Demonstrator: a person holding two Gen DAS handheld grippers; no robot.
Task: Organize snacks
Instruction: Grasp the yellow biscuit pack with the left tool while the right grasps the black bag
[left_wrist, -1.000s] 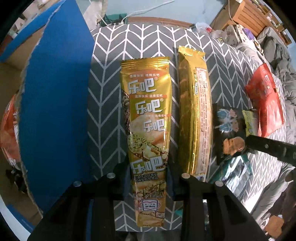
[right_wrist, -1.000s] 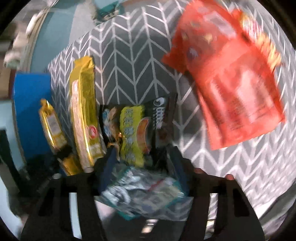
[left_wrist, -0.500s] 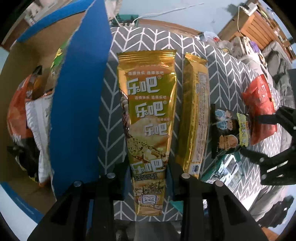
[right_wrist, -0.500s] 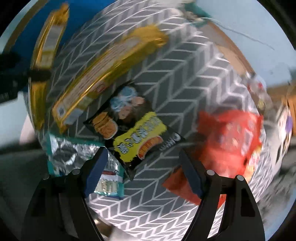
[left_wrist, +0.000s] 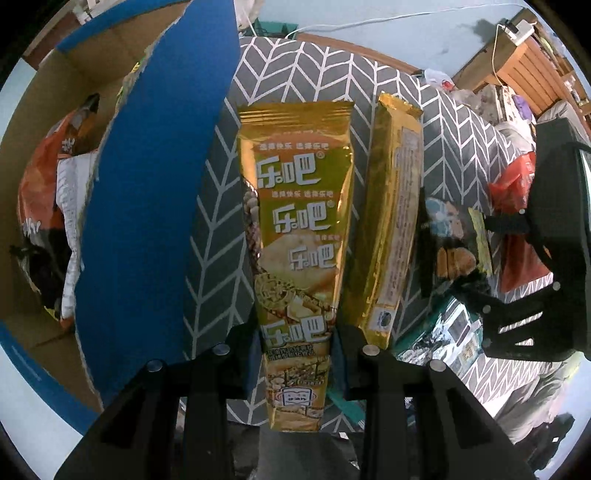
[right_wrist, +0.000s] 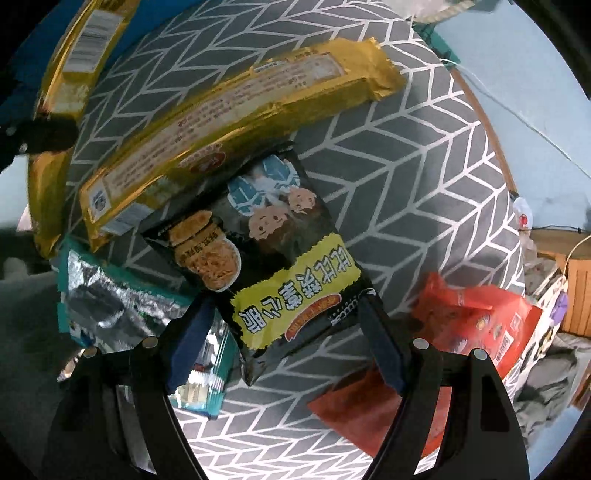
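Patience pays here, because you have two jobs running at once. Your left gripper (left_wrist: 297, 354) is clamped on the lower end of the long gold foil cracker packet with white lettering (left_wrist: 295, 236), which hangs over the grey herringbone cloth (left_wrist: 291, 77) just beside the blue-edged cardboard box (left_wrist: 155, 184) that already holds an orange bag (left_wrist: 40, 192). Carry the packet over the blue flap before you let go, and keep its far end from catching on that torn edge. Your right gripper (right_wrist: 284, 347) stands spread wide, holding nothing, its pads either side of the near end of the black and yellow snack pouch (right_wrist: 266, 258). That pouch overlaps the silver and teal wrapper (right_wrist: 122, 310) and sits close to the second long gold packet (right_wrist: 229, 107), so lower squarely and close only on the black pouch. The flat red bag (right_wrist: 472, 325) lies apart and can wait.
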